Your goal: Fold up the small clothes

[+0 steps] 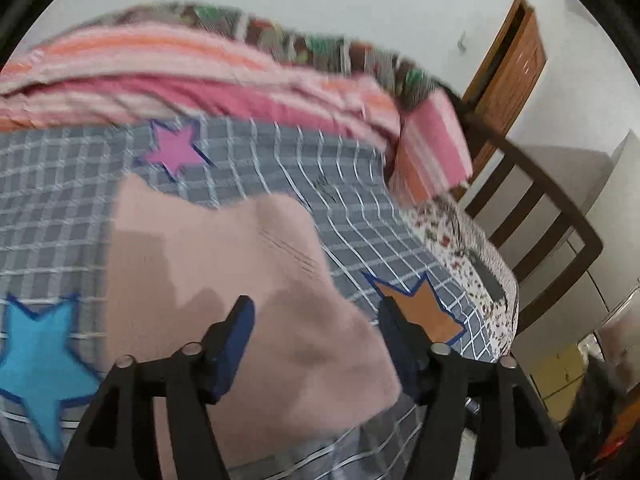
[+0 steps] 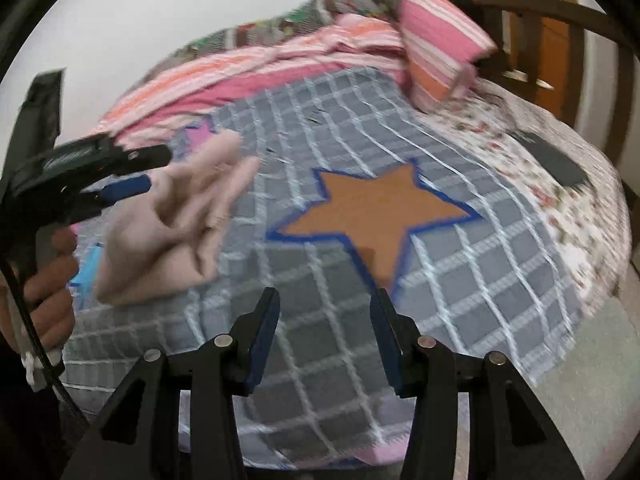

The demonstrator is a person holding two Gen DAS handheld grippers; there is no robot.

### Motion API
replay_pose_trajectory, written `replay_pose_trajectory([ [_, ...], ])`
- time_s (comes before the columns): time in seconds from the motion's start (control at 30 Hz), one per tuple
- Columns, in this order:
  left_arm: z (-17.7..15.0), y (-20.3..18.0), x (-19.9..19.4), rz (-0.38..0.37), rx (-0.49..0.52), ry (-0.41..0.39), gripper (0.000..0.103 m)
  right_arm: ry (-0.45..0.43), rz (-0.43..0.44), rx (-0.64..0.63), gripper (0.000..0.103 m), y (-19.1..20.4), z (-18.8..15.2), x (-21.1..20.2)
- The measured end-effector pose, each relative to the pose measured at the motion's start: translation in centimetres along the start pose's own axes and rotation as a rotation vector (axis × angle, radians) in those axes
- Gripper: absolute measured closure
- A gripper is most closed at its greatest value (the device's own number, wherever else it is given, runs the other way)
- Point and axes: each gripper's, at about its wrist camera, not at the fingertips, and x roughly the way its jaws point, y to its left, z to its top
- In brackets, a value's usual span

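Left gripper [image 1: 316, 316]: black frame, blue finger pads, jaws spread wide. The small dusty-pink knit garment [image 1: 224, 280] lies between and beyond the fingers; whether either pad touches it cannot be determined, and nothing is clamped. In the right wrist view the left gripper [image 2: 140, 176] appears side-on at the garment's [image 2: 172, 224] left edge, where the cloth is bunched into raised folds.

Right gripper [image 2: 324, 300]: jaws spread wide, holding nothing, positioned over the grey blanket with white grid lines [image 2: 320, 320], well apart from the garment.

The garment rests on the blanket, between an appliquéd blue star [image 1: 36, 356], an orange star [image 2: 376, 212] and a purple star [image 1: 176, 150].

Beyond the blanket: a floral-print sheet [image 2: 560, 216] with a dark flat object [image 2: 556, 160] lying on it, crumpled pink-and-orange striped bedding [image 1: 160, 80], and a striped pillow [image 2: 440, 44]. A dark wooden slatted bed frame [image 1: 532, 216] and a brown wooden door [image 1: 512, 60] stand at the far right.
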Motion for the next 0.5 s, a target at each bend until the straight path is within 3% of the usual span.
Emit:
replay_pose_trajectory([
  [0.07,-0.9,1.8,-2.2,0.046,0.014,-0.023,0.035,-0.018,0.071,0.002,0.055,1.1,1.2,0.3],
  [0.2,-3.9,4.9,-4.3,0.209,0.106,0.01,0.035,-0.043,0.241,0.026,0.053,3.6,3.6,1.6],
  [0.27,-5.4,5.9,-4.8,0.238,0.133,0.027,0.035,-0.052,0.301,0.033,0.053,5.0,4.4,2.5],
  [0.37,-7.6,6.6,-4.4,0.225,0.146,0.089,0.035,-0.047,0.332,0.042,0.053,7.0,5.2,4.3],
  [0.47,-9.0,6.3,-3.1,0.236,0.182,0.117,0.035,-0.014,0.322,0.054,0.063,8.4,5.9,6.6],
  [0.5,-9.2,6.0,-2.5,0.251,0.195,0.117,0.035,0.006,0.305,0.053,0.077,8.7,6.0,7.5],
])
